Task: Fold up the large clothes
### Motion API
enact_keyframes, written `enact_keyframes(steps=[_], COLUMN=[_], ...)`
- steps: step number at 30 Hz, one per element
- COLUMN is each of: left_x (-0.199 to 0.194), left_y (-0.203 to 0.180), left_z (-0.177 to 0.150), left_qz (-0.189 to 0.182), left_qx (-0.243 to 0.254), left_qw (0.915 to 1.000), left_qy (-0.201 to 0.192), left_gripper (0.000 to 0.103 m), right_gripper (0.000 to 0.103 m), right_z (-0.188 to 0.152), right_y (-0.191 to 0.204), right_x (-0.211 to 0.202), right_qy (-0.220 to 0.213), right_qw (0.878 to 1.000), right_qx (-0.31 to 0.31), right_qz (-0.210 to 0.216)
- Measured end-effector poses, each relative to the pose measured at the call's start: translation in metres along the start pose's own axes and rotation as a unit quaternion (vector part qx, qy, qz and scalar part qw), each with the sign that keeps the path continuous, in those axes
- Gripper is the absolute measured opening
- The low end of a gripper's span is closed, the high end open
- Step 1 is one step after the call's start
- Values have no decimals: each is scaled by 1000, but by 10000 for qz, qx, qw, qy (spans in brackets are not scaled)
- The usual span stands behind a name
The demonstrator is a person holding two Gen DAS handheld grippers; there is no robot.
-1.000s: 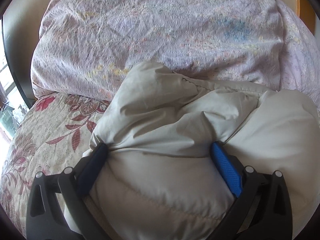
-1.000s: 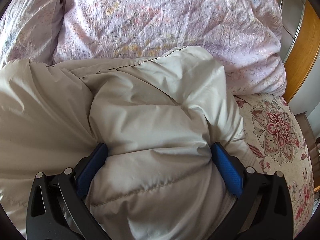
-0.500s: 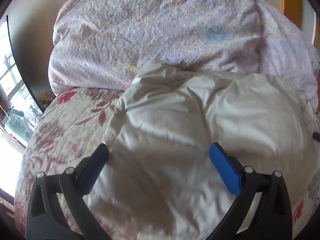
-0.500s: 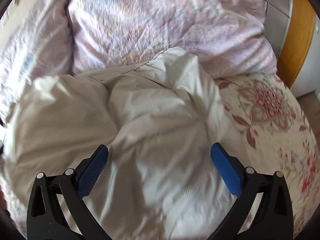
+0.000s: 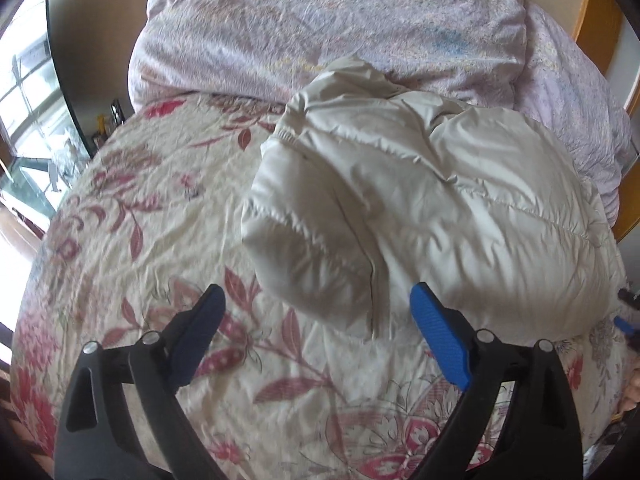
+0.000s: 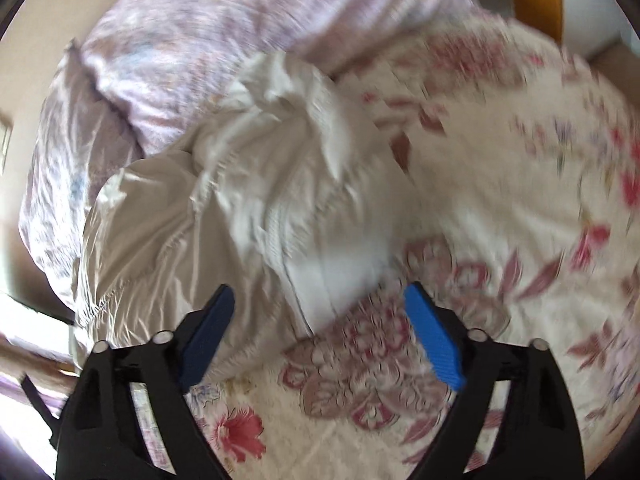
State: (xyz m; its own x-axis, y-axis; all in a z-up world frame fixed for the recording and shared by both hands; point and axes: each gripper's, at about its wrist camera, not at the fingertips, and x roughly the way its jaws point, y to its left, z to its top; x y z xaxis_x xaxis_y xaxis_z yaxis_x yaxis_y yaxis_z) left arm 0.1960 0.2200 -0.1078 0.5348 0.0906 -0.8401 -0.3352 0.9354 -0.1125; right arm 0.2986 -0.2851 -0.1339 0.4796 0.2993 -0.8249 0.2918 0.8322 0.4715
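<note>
Both tools are hanging empty over the floral bedspread (image 5: 152, 208): the left tool (image 5: 316, 320) and right tool (image 6: 318, 312) are wide but closing, nothing between the pads. Beyond them, the puffy cream jacket (image 5: 420, 200) is lying bundled against the far lilac duvet (image 5: 320, 28). Likely risk: the slick padding is springing open unheld. A second earlier, both were straddling its bulk.

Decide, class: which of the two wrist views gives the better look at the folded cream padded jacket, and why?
The left wrist view: the cream padded jacket is sharp there, showing its seams and ribbed cuff, lying on the floral bedspread against the lilac duvet. The right wrist view shows the jacket too, but smeared by motion blur.
</note>
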Motion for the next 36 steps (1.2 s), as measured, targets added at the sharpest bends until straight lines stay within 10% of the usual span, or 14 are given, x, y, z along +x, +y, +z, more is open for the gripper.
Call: enact_keyframes(steps=[24,36], left_x=[49,34], left_y=[8,8], left_z=[2,4], left_qz=[-1015,-943], left_qx=[-1391,-1447], left_qw=[9840,9849], left_qy=[451,106], left_gripper=[71,29], right_gripper=[53,28], right_z=[5,5], right_y=[-29,-15], right_x=[26,24], right_qy=[-96,-242], right_qw=[9891,9940], right_qx=[1033,765], right_qz=[1047,738])
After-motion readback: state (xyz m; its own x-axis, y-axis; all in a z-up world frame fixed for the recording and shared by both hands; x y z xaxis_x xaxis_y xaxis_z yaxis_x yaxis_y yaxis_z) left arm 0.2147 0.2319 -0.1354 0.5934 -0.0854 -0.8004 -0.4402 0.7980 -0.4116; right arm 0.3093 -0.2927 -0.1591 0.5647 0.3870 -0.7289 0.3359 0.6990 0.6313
